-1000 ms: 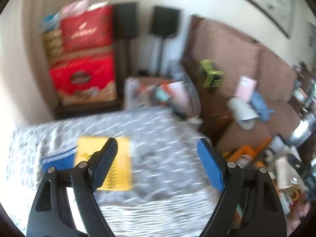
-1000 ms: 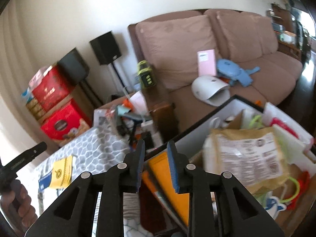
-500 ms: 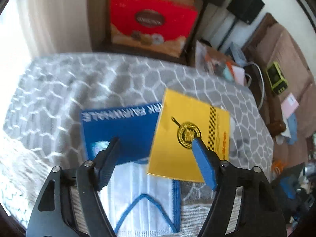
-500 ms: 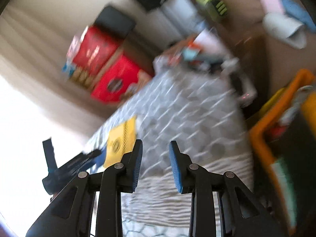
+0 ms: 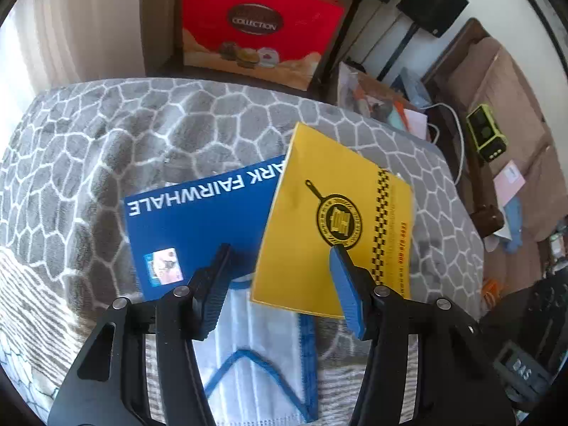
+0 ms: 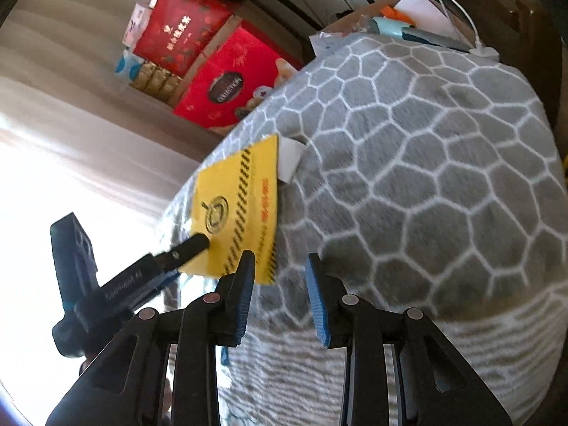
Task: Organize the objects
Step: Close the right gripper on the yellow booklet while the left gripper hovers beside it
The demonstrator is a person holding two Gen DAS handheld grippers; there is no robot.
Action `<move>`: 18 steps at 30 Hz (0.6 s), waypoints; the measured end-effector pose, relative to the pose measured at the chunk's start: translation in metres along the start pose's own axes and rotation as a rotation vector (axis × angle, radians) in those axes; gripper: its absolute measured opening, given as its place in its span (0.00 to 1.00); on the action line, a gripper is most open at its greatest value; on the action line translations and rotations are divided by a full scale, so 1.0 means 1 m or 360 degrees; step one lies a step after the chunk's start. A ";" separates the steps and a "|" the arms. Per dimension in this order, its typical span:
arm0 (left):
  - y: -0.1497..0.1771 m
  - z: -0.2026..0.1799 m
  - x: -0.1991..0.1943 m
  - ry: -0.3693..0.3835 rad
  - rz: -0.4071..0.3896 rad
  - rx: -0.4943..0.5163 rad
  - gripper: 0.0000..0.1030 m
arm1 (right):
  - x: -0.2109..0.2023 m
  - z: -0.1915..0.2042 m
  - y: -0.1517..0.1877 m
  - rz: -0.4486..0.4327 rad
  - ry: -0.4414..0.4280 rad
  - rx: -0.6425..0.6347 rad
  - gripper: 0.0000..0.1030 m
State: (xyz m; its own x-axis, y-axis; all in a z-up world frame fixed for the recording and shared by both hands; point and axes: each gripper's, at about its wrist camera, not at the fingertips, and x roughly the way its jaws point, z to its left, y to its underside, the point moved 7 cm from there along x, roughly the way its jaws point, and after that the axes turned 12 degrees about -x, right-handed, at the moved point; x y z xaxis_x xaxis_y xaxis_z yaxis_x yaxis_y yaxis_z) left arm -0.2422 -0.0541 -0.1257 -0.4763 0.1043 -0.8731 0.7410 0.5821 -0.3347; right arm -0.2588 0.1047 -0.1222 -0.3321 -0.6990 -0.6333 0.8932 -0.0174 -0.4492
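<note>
The left gripper (image 5: 280,259) is down low over the pile on the grey blanket with its white honeycomb pattern (image 5: 106,149), and its jaws are closing, the near corner of the yellow booklet (image 5: 337,213) sitting in the gap between them. One blue pad (image 5: 346,291) lies across the booklet's cover just below the round black frying-pan emblem; the other finger (image 5: 213,291) sits over the blue book (image 5: 198,227), the one with white capitals along its edge. Whether the pads already press on the booklet cannot be made out from here. The booklet lies tilted, overlapping the blue book's right side, and both rest partly on a white face mask with blue trim (image 5: 255,355) just below them. Over on the other camera, the right gripper (image 6: 280,284) hangs above the blanket's striped edge, jaws parted a little with nothing between them, just beside the booklet's lower corner. From that side the left gripper shows as a black arm reaching in from the bright window side, its tip resting on the yellow cover, with a white slip (image 6: 293,159) poking out behind the booklet. Behind the bed stand red gift boxes (image 5: 259,32), a black speaker on a stand (image 5: 431,5), and a brown sofa (image 5: 497,81) at right.
</note>
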 end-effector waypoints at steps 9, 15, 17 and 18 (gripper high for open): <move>0.005 -0.014 -0.006 0.0049 0.0040 0.0042 0.50 | 0.009 0.002 0.002 0.0026 -0.0193 0.0093 0.27; 0.010 -0.025 -0.016 0.0075 0.0031 0.0086 0.50 | -0.006 -0.001 -0.002 -0.0015 -0.0231 0.0121 0.25; 0.012 -0.029 -0.019 0.0092 0.0027 0.0100 0.50 | -0.016 -0.001 -0.004 -0.0047 -0.0222 0.0099 0.19; 0.013 -0.032 -0.021 0.0106 0.0024 0.0109 0.50 | -0.022 -0.001 -0.005 -0.0068 -0.0219 0.0082 0.16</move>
State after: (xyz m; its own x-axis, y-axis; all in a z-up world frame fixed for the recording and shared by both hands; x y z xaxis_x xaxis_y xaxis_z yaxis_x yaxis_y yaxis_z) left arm -0.2376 -0.0225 -0.1003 -0.4937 0.1675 -0.8534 0.7778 0.5238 -0.3472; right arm -0.2565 0.1209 -0.1070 -0.3286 -0.7881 -0.5205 0.8947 -0.0832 -0.4389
